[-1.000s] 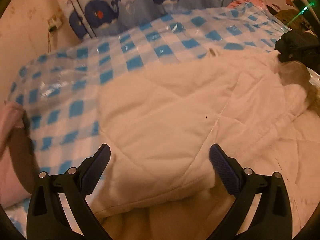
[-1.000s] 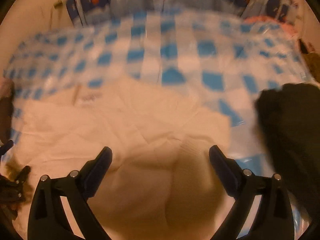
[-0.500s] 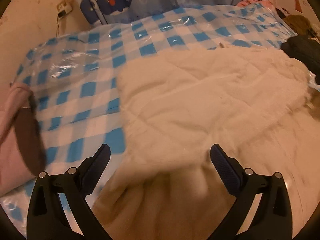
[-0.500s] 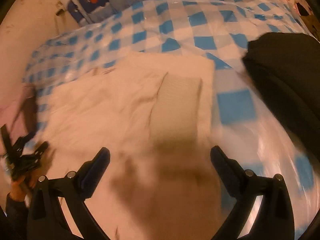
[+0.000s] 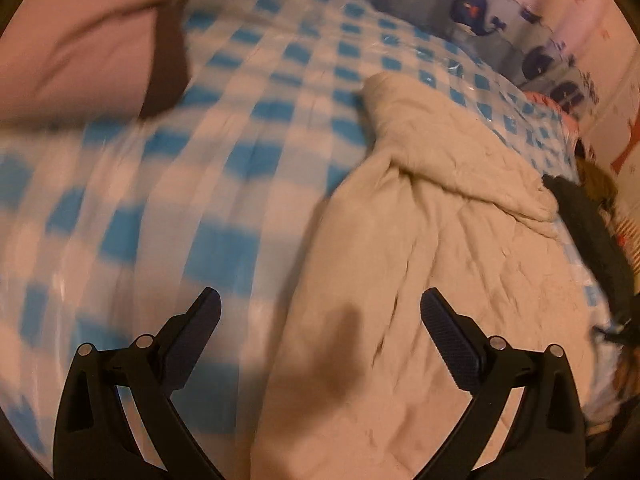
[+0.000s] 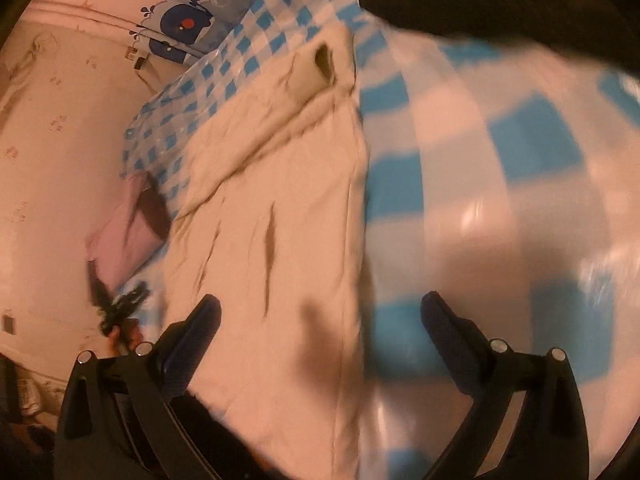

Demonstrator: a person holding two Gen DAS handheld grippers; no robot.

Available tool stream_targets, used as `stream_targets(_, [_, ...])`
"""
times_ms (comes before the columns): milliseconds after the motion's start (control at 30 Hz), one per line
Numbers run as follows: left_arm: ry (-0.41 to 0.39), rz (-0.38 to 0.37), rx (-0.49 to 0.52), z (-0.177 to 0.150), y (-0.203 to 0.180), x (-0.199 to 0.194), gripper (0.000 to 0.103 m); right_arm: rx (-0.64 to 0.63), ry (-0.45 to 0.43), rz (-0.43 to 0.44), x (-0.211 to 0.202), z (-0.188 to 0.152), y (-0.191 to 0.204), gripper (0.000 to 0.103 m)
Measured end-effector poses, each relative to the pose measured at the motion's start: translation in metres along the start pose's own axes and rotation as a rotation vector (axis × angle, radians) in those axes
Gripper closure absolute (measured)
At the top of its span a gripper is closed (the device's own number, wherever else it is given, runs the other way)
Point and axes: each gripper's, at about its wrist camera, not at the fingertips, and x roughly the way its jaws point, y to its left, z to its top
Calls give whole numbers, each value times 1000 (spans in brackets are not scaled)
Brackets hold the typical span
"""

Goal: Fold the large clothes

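Note:
A large cream quilted garment (image 5: 432, 264) lies partly folded on the blue-and-white checked plastic sheet (image 5: 168, 208); a sleeve is laid over its body. It also shows in the right wrist view (image 6: 288, 216), its cuff (image 6: 324, 64) at the far end. My left gripper (image 5: 320, 320) is open and empty above the garment's left edge. My right gripper (image 6: 320, 320) is open and empty above the garment's right edge. The left gripper (image 6: 120, 308) also shows small at the left of the right wrist view.
A pink and brown garment (image 5: 92, 44) lies at the sheet's far left. A black garment (image 6: 500, 0) lies at the far right, also seen in the left wrist view (image 5: 592, 240). A whale-print curtain (image 5: 500, 20) and wall bound the far side.
Both grippers have swung and tilted: the left view now looks from the garment's left edge, the right from its right edge. Both stay open and empty. The garment lies as before.

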Motion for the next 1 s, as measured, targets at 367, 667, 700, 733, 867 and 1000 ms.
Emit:
stream_targets(367, [134,-193,-163,-69,18,-3,6,-13,112,115,24,-61,7,7])
stream_targets(667, [74,-99,-248,-66,46,-9,6,0,111,109,27,-67,-1,7])
stream_targets(700, [101,-104,-253,-66,48,-2,6,0,111,112,28,-68,1,7])
stream_targets(733, [128,-117,-257,-67,49,4,6,-2,112,126,29,-67,3,7])
stream_targets(867, [244,-268,-226,-86,33,23,6,-36,115,173,25,-70,12,6])
stream_targets(1000, [228,-345,-175,-90,15,15,6,-35,137,109,25,-66,8,6])
